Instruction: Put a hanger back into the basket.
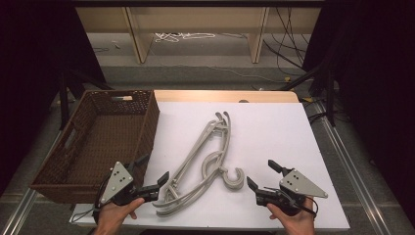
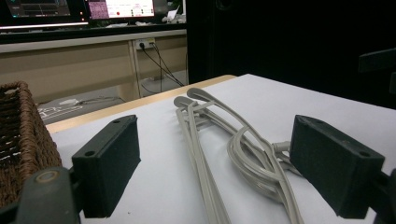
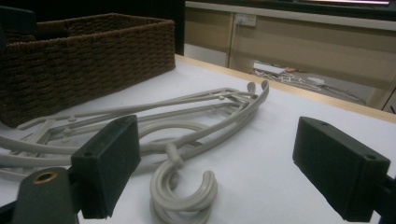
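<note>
- The left gripper [image 1: 155, 172] sits at the lower left of the high view. Its jaws are wide apart and hold nothing.
- In the left gripper view, the grey hangers [image 2: 219, 149] lie on the desk between the two black jaws, but the jaws do not touch them.
- The right gripper [image 1: 263, 176] sits at the lower right of the high view. Its jaws are wide apart too, and nothing is in them.
- In the right gripper view, the round hook [image 3: 187, 189] of the hangers lies low in the middle of the frame, between the jaws and not touched.
- A hand holds each gripper from the bottom edge of the high view. The left hand [image 1: 115, 213] and the right hand [image 1: 293, 218] both point their grippers up the frame, tipped a little toward the middle.
- The hangers lie stacked in the middle of the white desk [image 1: 274, 132], with the hook end near the right gripper.
- A brown woven basket [image 1: 93, 142] stands at the left of the desk, just beside the left gripper.
- Behind the desk are wooden legs and loose cables [image 1: 183, 36] on the floor. The sides of the room are dark.
</note>
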Tool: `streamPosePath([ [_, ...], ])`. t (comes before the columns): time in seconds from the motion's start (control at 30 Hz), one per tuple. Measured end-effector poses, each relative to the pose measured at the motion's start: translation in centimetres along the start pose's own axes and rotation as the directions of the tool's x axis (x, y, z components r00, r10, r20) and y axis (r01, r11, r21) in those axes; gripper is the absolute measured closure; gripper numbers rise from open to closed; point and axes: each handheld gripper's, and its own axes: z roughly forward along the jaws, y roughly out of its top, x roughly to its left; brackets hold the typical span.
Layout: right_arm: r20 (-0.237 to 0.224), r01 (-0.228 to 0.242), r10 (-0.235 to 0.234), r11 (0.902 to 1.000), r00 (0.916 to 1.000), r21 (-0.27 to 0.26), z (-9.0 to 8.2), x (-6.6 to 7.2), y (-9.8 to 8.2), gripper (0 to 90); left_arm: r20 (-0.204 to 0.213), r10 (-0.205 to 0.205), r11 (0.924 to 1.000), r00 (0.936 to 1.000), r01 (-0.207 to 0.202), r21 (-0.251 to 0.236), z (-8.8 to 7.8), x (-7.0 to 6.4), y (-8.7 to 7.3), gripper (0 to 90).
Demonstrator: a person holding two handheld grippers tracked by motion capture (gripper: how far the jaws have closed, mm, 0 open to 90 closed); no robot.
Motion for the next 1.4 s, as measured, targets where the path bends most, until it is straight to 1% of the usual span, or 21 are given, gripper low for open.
streamPosePath([
  [0.1, 0.002, 0.003, -0.003, 1.0000, 1.0000, 0.006, -0.1, 0.0, 0.0, 15.8, 0.003, -0.008, 0.9999, 1.0000, 0.008, 0.014, 0.1, -0.3, 0.0, 16.1],
  [0.23, 0.001, 0.002, -0.002, 0.9999, 1.0000, 0.016, -0.1, 0.0, 0.0, 15.8, 0.030, 0.011, 0.9992, 0.9995, -0.012, 0.039, 0.3, -0.7, 0.1, 16.2],
  [0.43, -0.003, 0.001, -0.001, 0.9999, 1.0000, 0.011, 0.0, -0.1, 0.0, 15.8, 0.044, 0.022, 0.9982, 0.9988, -0.024, 0.055, 0.7, -1.2, 0.4, 16.5],
  [0.47, -0.003, 0.001, -0.001, 0.9999, 1.0000, 0.011, 0.0, -0.1, 0.0, 15.8, 0.048, 0.012, 0.9987, 0.9988, -0.014, 0.048, 0.8, -1.4, 0.4, 16.6],
  [0.53, 0.001, 0.000, 0.000, 0.9999, 1.0000, 0.011, 0.0, -0.1, 0.0, 15.8, 0.054, 0.025, 0.9975, 0.9982, -0.028, 0.064, 0.9, -1.5, 0.6, 16.7],
  [0.6, 0.004, 0.000, 0.000, 1.0000, 1.0000, 0.005, 0.0, -0.1, 0.0, 15.8, 0.062, 0.037, 0.9954, 0.9974, -0.042, 0.086, 1.0, -1.7, 0.6, 16.7],
  [0.7, 0.007, -0.002, 0.002, 1.0000, 1.0000, 0.005, 0.0, -0.1, 0.0, 15.9, 0.076, 0.029, 0.9929, 0.9967, -0.037, 0.113, 1.6, -2.1, 0.8, 19.2],
  [0.8, 0.010, -0.003, 0.003, 1.0000, 0.9999, 0.006, 0.0, -0.2, -0.1, 15.8, 0.084, 0.051, 0.9812, 0.9952, -0.065, 0.182, 2.4, -2.7, 1.3, 19.6],
  [0.93, 0.004, -0.005, 0.005, 1.0000, 1.0000, 0.008, 0.0, -0.3, 0.0, 15.8, 0.116, 0.086, 0.9536, 0.9895, -0.116, 0.278, 3.9, -3.6, 1.8, 23.6],
  [1.0, 0.002, -0.006, 0.006, 0.9999, 1.0000, 0.014, 0.0, -0.3, -0.1, 15.9, 0.160, 0.089, 0.9258, 0.9830, -0.141, 0.351, 5.0, -4.1, 1.9, 24.8],
  [1.03, 0.002, -0.006, 0.006, 0.9999, 1.0000, 0.012, 0.0, -0.3, -0.1, 15.9, 0.170, 0.090, 0.9165, 0.9813, -0.148, 0.372, 5.4, -4.4, 1.9, 25.7],
  [1.07, 0.003, -0.005, 0.005, 0.9999, 1.0000, 0.011, 0.0, -0.3, -0.1, 15.8, 0.185, 0.097, 0.9033, 0.9780, -0.165, 0.396, 5.8, -4.6, 1.9, 26.8],
  [1.1, 0.007, -0.004, 0.004, 0.9999, 1.0000, 0.017, -0.1, -0.3, 0.0, 15.9, 0.203, 0.107, 0.8853, 0.9733, -0.186, 0.426, 6.5, -4.9, 1.9, 27.5],
  [1.13, -0.001, -0.008, 0.008, 0.9999, 1.0000, 0.009, 0.0, -0.3, -0.1, 15.9, 0.215, 0.095, 0.8810, 0.9720, -0.183, 0.436, 6.9, -5.1, 1.9, 28.9],
  [1.17, -0.004, -0.008, 0.008, 0.9999, 1.0000, 0.007, 0.1, -0.3, -0.1, 15.9, 0.222, 0.092, 0.8676, 0.9707, -0.187, 0.461, 7.5, -5.4, 1.9, 30.5],
  [1.2, -0.004, -0.006, 0.006, 0.9999, 1.0000, 0.011, 0.0, -0.4, -0.1, 15.9, 0.232, 0.083, 0.8583, 0.9693, -0.187, 0.478, 8.1, -5.6, 1.8, 31.3],
  [1.23, -0.004, -0.008, 0.008, 0.9999, 1.0000, 0.009, 0.0, -0.4, -0.1, 15.8, 0.240, 0.085, 0.8426, 0.9671, -0.198, 0.501, 8.6, -5.8, 1.8, 31.9],
  [1.3, -0.004, -0.007, 0.007, 0.9999, 1.0000, 0.012, -0.1, -0.5, -0.1, 15.9, 0.244, 0.086, 0.8175, 0.9659, -0.209, 0.537, 9.5, -6.1, 1.6, 35.1],
  [1.33, 0.001, -0.004, 0.004, 0.9998, 1.0000, 0.019, -0.1, -0.5, -0.1, 15.9, 0.244, 0.075, 0.8123, 0.9670, -0.201, 0.548, 9.8, -6.2, 1.4, 35.3],
  [1.37, 0.010, -0.004, 0.003, 0.9999, 0.9999, 0.015, -0.1, -0.5, -0.2, 15.9, 0.255, 0.061, 0.8006, 0.9651, -0.200, 0.565, 10.4, -6.4, 1.2, 35.8],
  [1.4, 0.008, -0.008, 0.008, 0.9999, 0.9999, 0.014, 0.0, -0.6, -0.2, 15.9, 0.249, 0.056, 0.7918, 0.9668, -0.195, 0.579, 10.7, -6.5, 1.1, 36.7],
])
